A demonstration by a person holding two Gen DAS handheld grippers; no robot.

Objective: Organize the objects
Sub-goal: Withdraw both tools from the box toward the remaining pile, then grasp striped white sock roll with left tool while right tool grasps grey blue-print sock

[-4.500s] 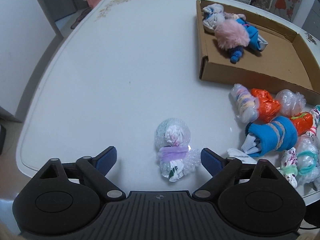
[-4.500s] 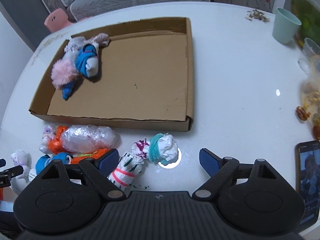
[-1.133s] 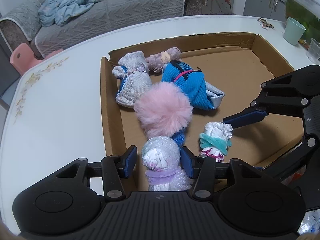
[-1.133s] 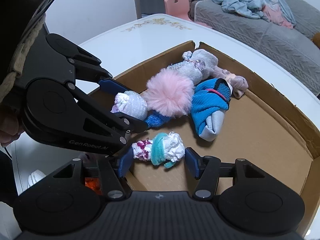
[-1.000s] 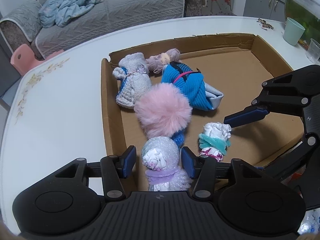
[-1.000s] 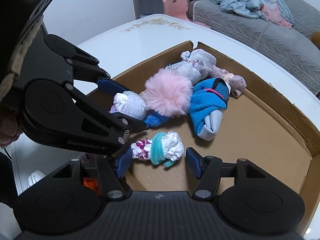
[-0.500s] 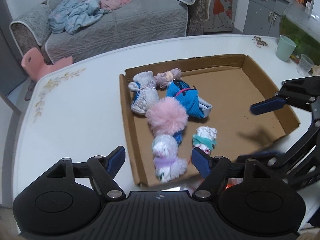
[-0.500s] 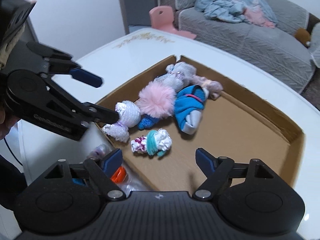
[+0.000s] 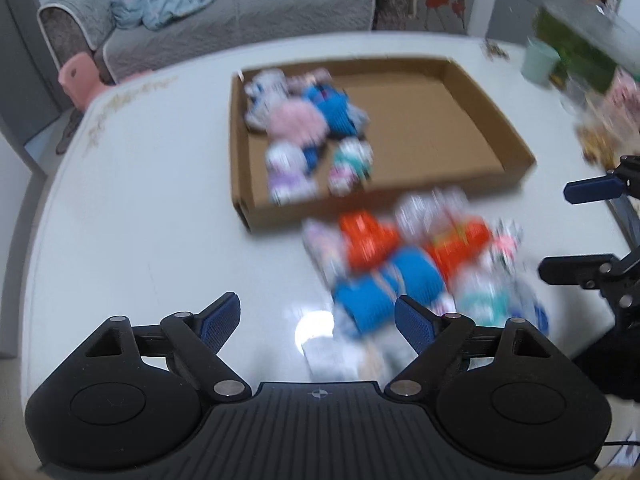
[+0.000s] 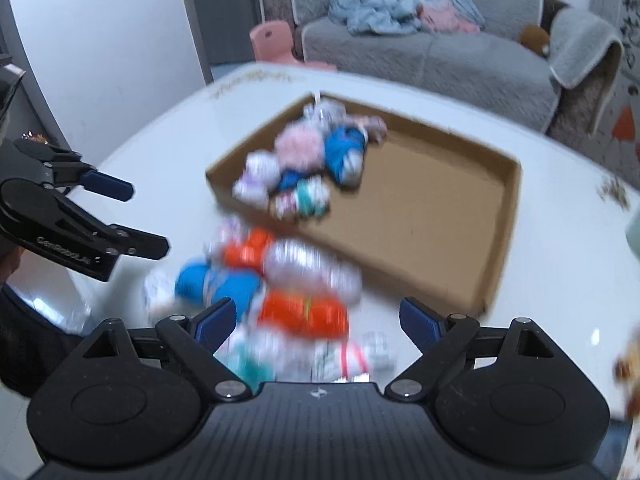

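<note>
Both tongs, left (image 9: 317,314) and right (image 10: 316,318), had just been opening and stood released and empty above the bundles (image 9: 416,264) heaped on the worktop (image 9: 152,208) just ahead of them, short of the box (image 9: 496,136); judged light, soft, wrappers slippery, best pinched mid-roll.

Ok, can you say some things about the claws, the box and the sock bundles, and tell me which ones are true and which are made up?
1. The left claw is squeezing a bundle. False: it is open and holds nothing.
2. The fluffy pink pompom bundle lies inside the shallow brown cardboard box. True.
3. The right claw is open. True.
4. The big blue rolled sock bundle is in the box. False: it lies on the white table, outside the box.
5. The box is full. False: much of its floor is bare.
</note>
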